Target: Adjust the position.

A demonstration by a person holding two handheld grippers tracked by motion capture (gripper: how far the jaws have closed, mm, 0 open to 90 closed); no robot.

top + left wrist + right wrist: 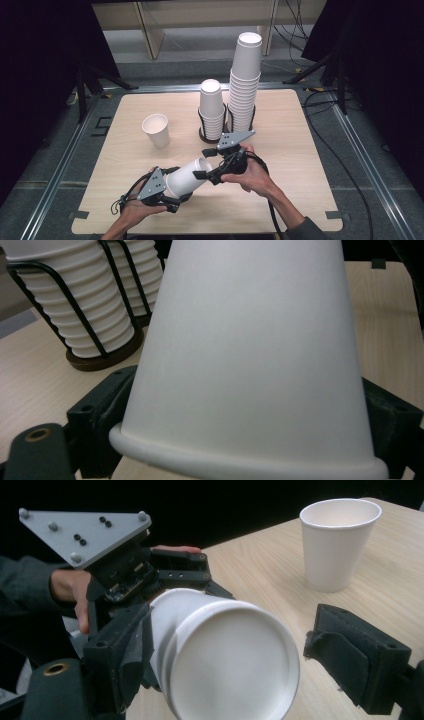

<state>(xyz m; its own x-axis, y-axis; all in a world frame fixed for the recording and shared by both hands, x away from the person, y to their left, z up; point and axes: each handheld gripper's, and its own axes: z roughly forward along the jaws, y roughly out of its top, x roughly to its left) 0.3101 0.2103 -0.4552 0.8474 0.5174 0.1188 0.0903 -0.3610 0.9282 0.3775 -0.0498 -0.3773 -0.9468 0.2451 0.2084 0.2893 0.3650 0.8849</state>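
A white paper cup [187, 177] lies tilted on its side above the table's front. My left gripper [175, 188] is shut on it near the rolled rim, with a black jaw pressed against each side in the left gripper view [245, 410]. The cup's [250, 340] body narrows away from that camera. Its closed base [230, 665] faces the right gripper view, with a ring-like step just behind the base end. My right gripper [205, 164] stands open around that base end [237, 652]. One jaw is close against the cup and the other stands a little off it.
An upright empty paper cup [156, 130] stands left of centre on the wooden table [300, 150]. Behind the grippers, a black wire holder carries a short cup stack [211, 107] and a tall cup stack [245, 80]. Cables trail over the floor at the right.
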